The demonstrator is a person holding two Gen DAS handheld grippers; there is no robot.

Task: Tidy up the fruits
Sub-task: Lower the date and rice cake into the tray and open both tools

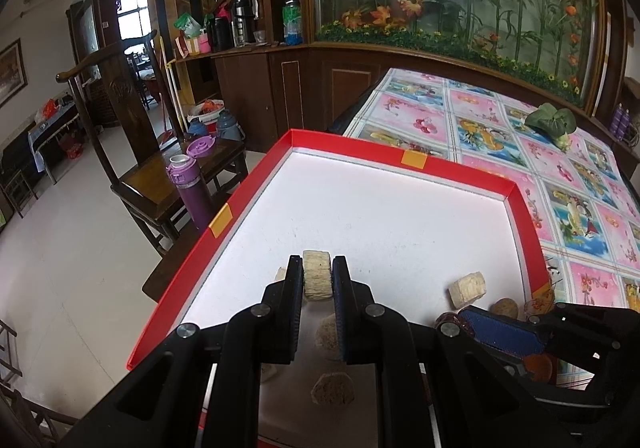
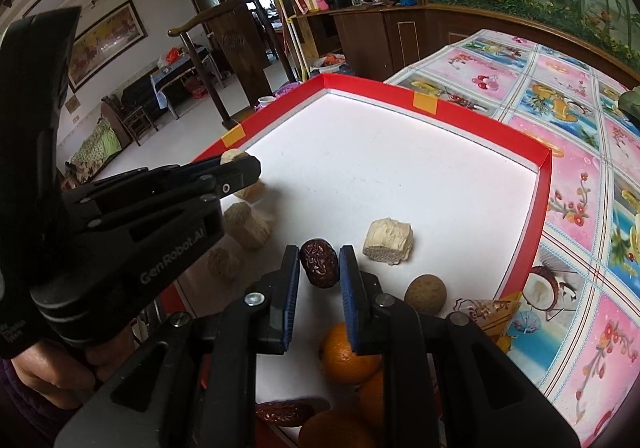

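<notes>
While we held both tools over the tray, our left gripper (image 1: 317,280) was clenched on a pale cut sugarcane piece (image 1: 317,274), the chunk pinched upright between the two pads and lifted clear of the white floor, as the right wrist view suggested. Our right gripper (image 2: 319,266) pinched a wrinkled red date (image 2: 319,263) between its blue pads (image 2: 347,280), the date standing out past the fingertips. We judged that each tool carried one kind so that like could go with like. Just below and behind the left fingers lay three more cane pieces (image 1: 332,388), gathered close together on that side of the tray, which looked like the pile we were building. A lone cane piece (image 2: 387,241) lay just to the right of the right gripper's tips, apart from that pile. A round walnut (image 2: 425,295) rested a little right of the right gripper, against the near corner, and oranges (image 2: 348,356) sat under its fingers with a second date (image 2: 284,413) beside them. Around all this ran the red tray wall (image 2: 545,184), white inside, mostly bare toward its far side. Beyond the tray spread the flowered tablecloth (image 1: 520,136), with a leafy green vegetable (image 1: 554,124) well away on it.
</notes>
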